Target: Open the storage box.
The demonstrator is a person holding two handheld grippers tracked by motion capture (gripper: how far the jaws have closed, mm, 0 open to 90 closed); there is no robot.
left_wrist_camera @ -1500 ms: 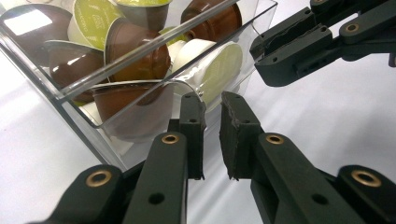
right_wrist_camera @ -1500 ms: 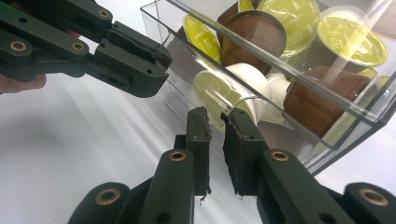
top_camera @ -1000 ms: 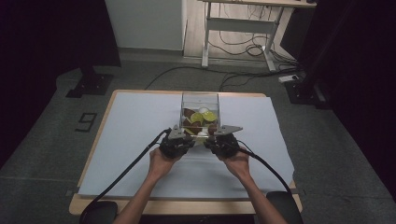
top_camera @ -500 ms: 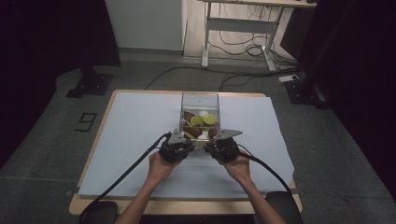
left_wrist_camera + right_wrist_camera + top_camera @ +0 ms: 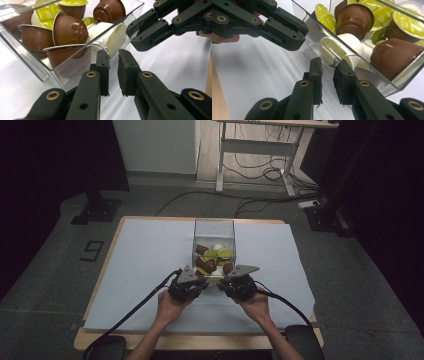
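A clear plastic box (image 5: 214,227) stands mid-table, filled with brown, green and white coffee capsules (image 5: 210,265). Both grippers meet at its near wall. My left gripper (image 5: 197,282) is closed on that wall's left part, and my right gripper (image 5: 227,282) on its right part. In the left gripper view the jaws (image 5: 113,53) pinch the thin clear edge, with the box (image 5: 30,62) tilted and the right gripper (image 5: 140,32) clamped beside them. From the right gripper view, its jaws (image 5: 328,65) hold the wall (image 5: 387,87), and the left gripper (image 5: 297,30) grips the corner.
A white sheet (image 5: 140,270) covers the wooden table (image 5: 100,340). Cables trail from both grippers to the near edge. A desk frame (image 5: 255,155) and floor cables stand beyond the table, and a black stand base (image 5: 95,210) sits at the far left.
Both hands and grippers have come slightly toward the table's near edge, and the box's near side has come along with them.
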